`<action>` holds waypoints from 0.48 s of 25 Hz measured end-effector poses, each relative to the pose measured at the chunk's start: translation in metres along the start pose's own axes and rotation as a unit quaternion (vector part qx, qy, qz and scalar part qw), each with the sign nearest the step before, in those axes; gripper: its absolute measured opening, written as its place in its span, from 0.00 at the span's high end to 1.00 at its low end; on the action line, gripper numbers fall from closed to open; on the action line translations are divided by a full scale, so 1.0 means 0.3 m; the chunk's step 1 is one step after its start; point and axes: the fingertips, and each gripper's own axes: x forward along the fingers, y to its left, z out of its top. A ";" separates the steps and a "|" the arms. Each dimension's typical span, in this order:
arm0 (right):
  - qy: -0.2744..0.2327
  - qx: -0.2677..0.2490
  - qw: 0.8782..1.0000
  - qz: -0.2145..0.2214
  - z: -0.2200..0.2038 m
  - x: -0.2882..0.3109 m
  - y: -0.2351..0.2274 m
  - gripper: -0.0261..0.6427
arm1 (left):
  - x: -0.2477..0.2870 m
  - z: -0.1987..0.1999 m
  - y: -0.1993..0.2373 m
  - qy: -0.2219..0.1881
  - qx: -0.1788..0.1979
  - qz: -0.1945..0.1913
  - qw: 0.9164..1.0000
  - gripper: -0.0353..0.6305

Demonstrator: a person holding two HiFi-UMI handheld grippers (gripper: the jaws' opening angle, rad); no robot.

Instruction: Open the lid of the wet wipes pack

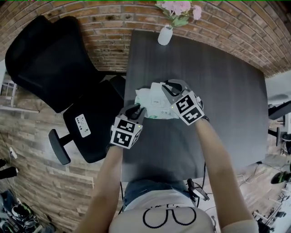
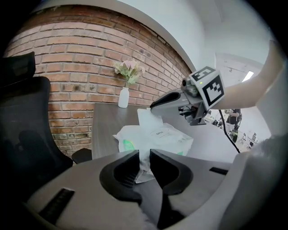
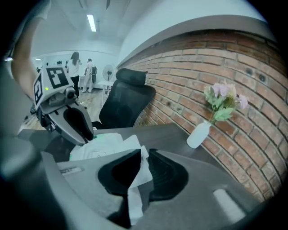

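Dim, muted light; fisheye bends and darkens every edge.

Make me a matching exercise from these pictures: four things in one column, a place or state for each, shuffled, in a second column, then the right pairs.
Column one:
1. vase
2. office chair
3. left gripper
4. right gripper

Column two:
A. fingers shut on a raised white flap
B. on the floor beside the table
C. fingers shut on an edge of the wet wipes pack
D. at the table's far end, holding pink flowers

Pairs: 1-D, 2-B, 3-C, 4-A.
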 end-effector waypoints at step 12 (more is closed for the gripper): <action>0.041 0.027 0.998 -0.048 -0.060 0.066 0.006 0.85 | -0.016 0.010 0.009 -0.016 -0.026 0.004 1.000 0.84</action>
